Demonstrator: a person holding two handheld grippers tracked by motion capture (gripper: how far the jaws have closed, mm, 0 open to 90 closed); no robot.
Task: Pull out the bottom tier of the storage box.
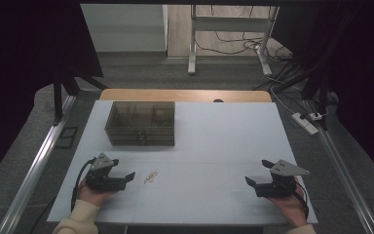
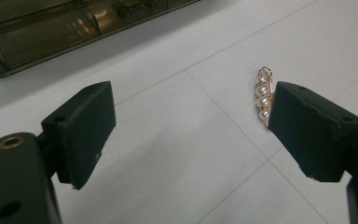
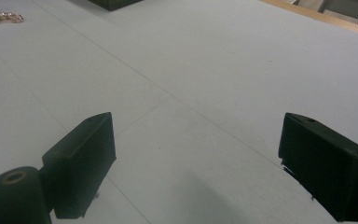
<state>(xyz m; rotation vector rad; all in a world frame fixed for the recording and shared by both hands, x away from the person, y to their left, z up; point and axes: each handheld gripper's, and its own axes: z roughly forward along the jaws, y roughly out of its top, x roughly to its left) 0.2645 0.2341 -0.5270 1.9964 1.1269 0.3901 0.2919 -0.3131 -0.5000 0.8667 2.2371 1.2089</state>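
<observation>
the left gripper (image 1: 126, 168) is resting low on the white table (image 1: 214, 141), jaws gaping wide with nothing between them. the pearl clip (image 2: 264, 100) is lying just beside its one jaw, near the smoky plastic box (image 1: 140, 123). the right gripper (image 1: 259, 173) is sitting well apart, also spread and holding nothing.

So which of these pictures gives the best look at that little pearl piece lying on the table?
The left gripper view: the pearl piece lies close, so its separate pearls and gold loop show. In the high view it is a pale speck beside the left gripper. The right gripper view catches it small at the top left corner.
</observation>
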